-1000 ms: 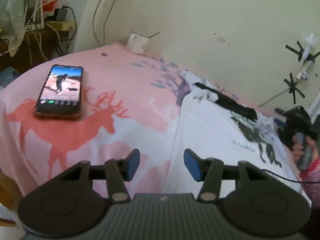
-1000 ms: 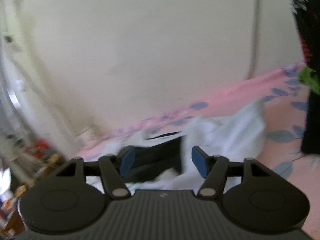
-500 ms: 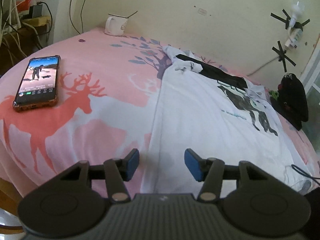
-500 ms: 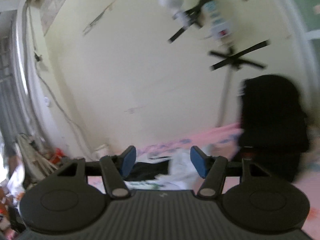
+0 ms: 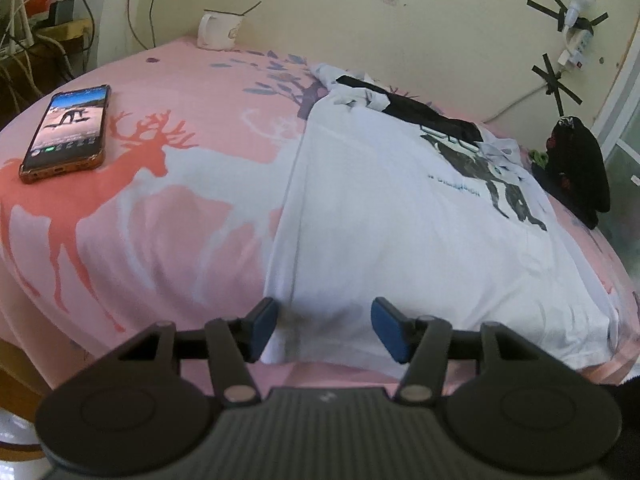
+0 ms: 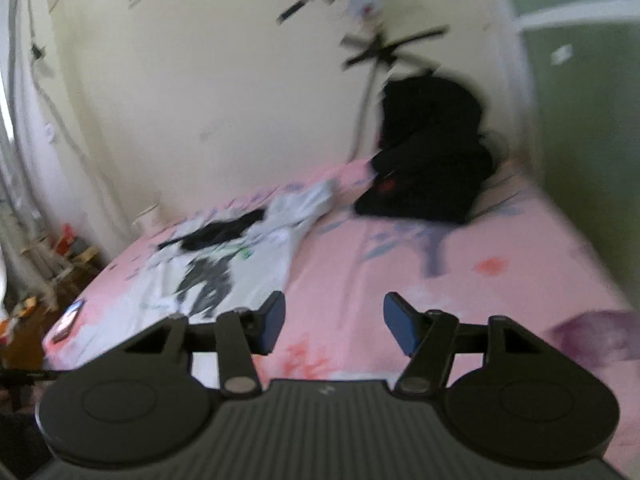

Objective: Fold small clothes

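1. The white T-shirt [image 5: 400, 216] lies spread flat on the pink bed [image 5: 180, 208], its hem at the near edge.
2. The left gripper [image 5: 324, 330] is over that hem; its jaws have just been opening and hold nothing.
3. The right gripper [image 6: 334, 326] is open and empty over bare sheet.

A phone [image 5: 66, 132] lies left of the shirt [image 5: 400, 216] on the bed [image 5: 180, 200].

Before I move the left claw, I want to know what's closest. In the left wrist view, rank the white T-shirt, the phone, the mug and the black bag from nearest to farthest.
1. White T-shirt: its near hem lies just ahead of the left claw.
2. Phone: left side of the bed.
3. Black bag: far right, by the wall.
4. Mug: back-left corner, at the wall.
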